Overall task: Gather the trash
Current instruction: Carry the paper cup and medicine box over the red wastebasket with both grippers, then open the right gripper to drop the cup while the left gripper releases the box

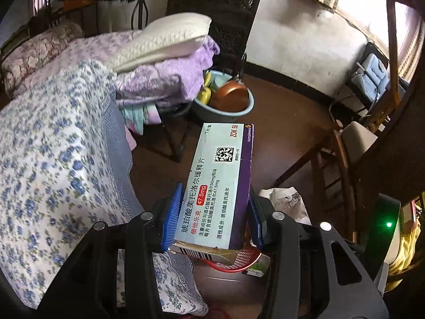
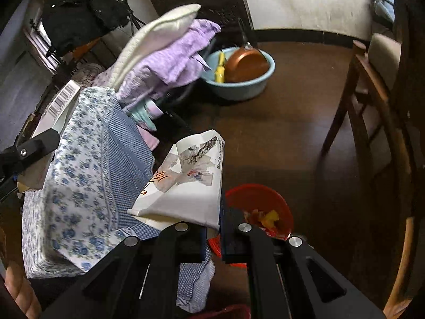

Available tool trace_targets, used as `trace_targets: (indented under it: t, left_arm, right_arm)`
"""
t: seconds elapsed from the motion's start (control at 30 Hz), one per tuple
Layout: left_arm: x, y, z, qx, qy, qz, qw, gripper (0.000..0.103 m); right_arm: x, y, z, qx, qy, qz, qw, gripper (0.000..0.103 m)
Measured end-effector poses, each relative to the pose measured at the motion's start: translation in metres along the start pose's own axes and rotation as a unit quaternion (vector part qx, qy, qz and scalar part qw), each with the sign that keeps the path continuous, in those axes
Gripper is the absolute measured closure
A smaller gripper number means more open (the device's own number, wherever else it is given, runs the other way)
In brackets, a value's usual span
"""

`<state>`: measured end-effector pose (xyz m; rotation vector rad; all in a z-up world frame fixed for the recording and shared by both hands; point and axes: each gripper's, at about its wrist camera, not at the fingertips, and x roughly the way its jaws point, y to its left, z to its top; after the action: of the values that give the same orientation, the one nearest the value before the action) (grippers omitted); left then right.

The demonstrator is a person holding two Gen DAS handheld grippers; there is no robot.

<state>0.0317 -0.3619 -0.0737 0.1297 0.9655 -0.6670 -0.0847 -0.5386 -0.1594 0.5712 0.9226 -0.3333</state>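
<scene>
My left gripper [image 1: 212, 212] is shut on a long medicine box [image 1: 220, 180] with a pale green and purple face, held above the floor beside the bed. A red mesh trash basket [image 1: 239, 261] shows just below the box. My right gripper [image 2: 212, 228] is shut on a crumpled white paper [image 2: 186, 183] with printed pictures. In the right wrist view the red basket [image 2: 260, 207] stands on the floor just right of the paper, with some coloured scraps in it. The medicine box's barcode end [image 2: 59, 103] and part of the left gripper show at the far left.
A bed with a blue floral cover [image 1: 53, 146] fills the left. Folded purple bedding and a white pillow [image 1: 164, 42] lie at its far end. A blue basin [image 2: 239, 79] with a copper pan sits on the dark floor. A wooden chair [image 2: 372, 93] stands at the right.
</scene>
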Motion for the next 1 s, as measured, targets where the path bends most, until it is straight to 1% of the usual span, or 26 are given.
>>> trace_targets:
  t: [0.27, 0.4, 0.53, 0.57, 0.67, 0.8, 0.83, 0.87, 0.9, 0.93, 0.97, 1.0]
  left_arm:
    - [0.01, 0.005, -0.008, -0.004, 0.01, 0.003, 0.9999, 0.058]
    - [0.01, 0.005, -0.009, -0.004, 0.011, 0.005, 0.9999, 0.058]
    - [0.01, 0.008, -0.01, -0.009, 0.013, 0.004, 0.9999, 0.058]
    - [0.011, 0.009, -0.01, -0.01, 0.013, 0.004, 0.9999, 0.058]
    - [0.013, 0.012, -0.01, -0.015, 0.015, 0.005, 0.9998, 0.058]
    - [0.014, 0.014, -0.008, -0.018, 0.017, 0.003, 0.9997, 0.058]
    - [0.014, 0.014, -0.008, -0.018, 0.017, 0.002, 0.9997, 0.058]
    - [0.014, 0.014, -0.008, -0.018, 0.017, 0.002, 0.9997, 0.058]
    - [0.015, 0.014, -0.008, -0.016, 0.016, 0.003, 0.9997, 0.058]
    - [0.016, 0.013, -0.008, -0.014, 0.017, 0.004, 0.9997, 0.058]
    - [0.017, 0.012, -0.008, -0.013, 0.018, 0.005, 0.9997, 0.058]
    - [0.02, 0.012, -0.008, -0.011, 0.021, 0.005, 0.9997, 0.058]
  right_arm:
    - [0.024, -0.009, -0.007, 0.01, 0.023, -0.005, 1.0, 0.095]
    - [0.037, -0.014, -0.012, 0.013, 0.039, -0.019, 0.999, 0.095]
    - [0.069, -0.025, -0.023, 0.022, 0.073, -0.042, 0.996, 0.095]
    - [0.084, -0.03, -0.028, 0.026, 0.089, -0.051, 0.994, 0.095]
    - [0.109, -0.035, -0.037, 0.025, 0.114, -0.071, 0.991, 0.095]
    - [0.127, -0.038, -0.041, 0.019, 0.123, -0.089, 0.988, 0.095]
    - [0.13, -0.037, -0.04, 0.015, 0.122, -0.097, 0.988, 0.093]
    - [0.131, -0.037, -0.04, 0.013, 0.121, -0.101, 0.987, 0.089]
    - [0.135, -0.037, -0.039, 0.009, 0.125, -0.105, 0.987, 0.079]
    - [0.138, -0.037, -0.038, 0.006, 0.129, -0.108, 0.986, 0.045]
    - [0.141, -0.036, -0.037, 0.002, 0.132, -0.121, 0.984, 0.024]
    - [0.141, -0.036, -0.037, -0.001, 0.129, -0.126, 0.984, 0.023]
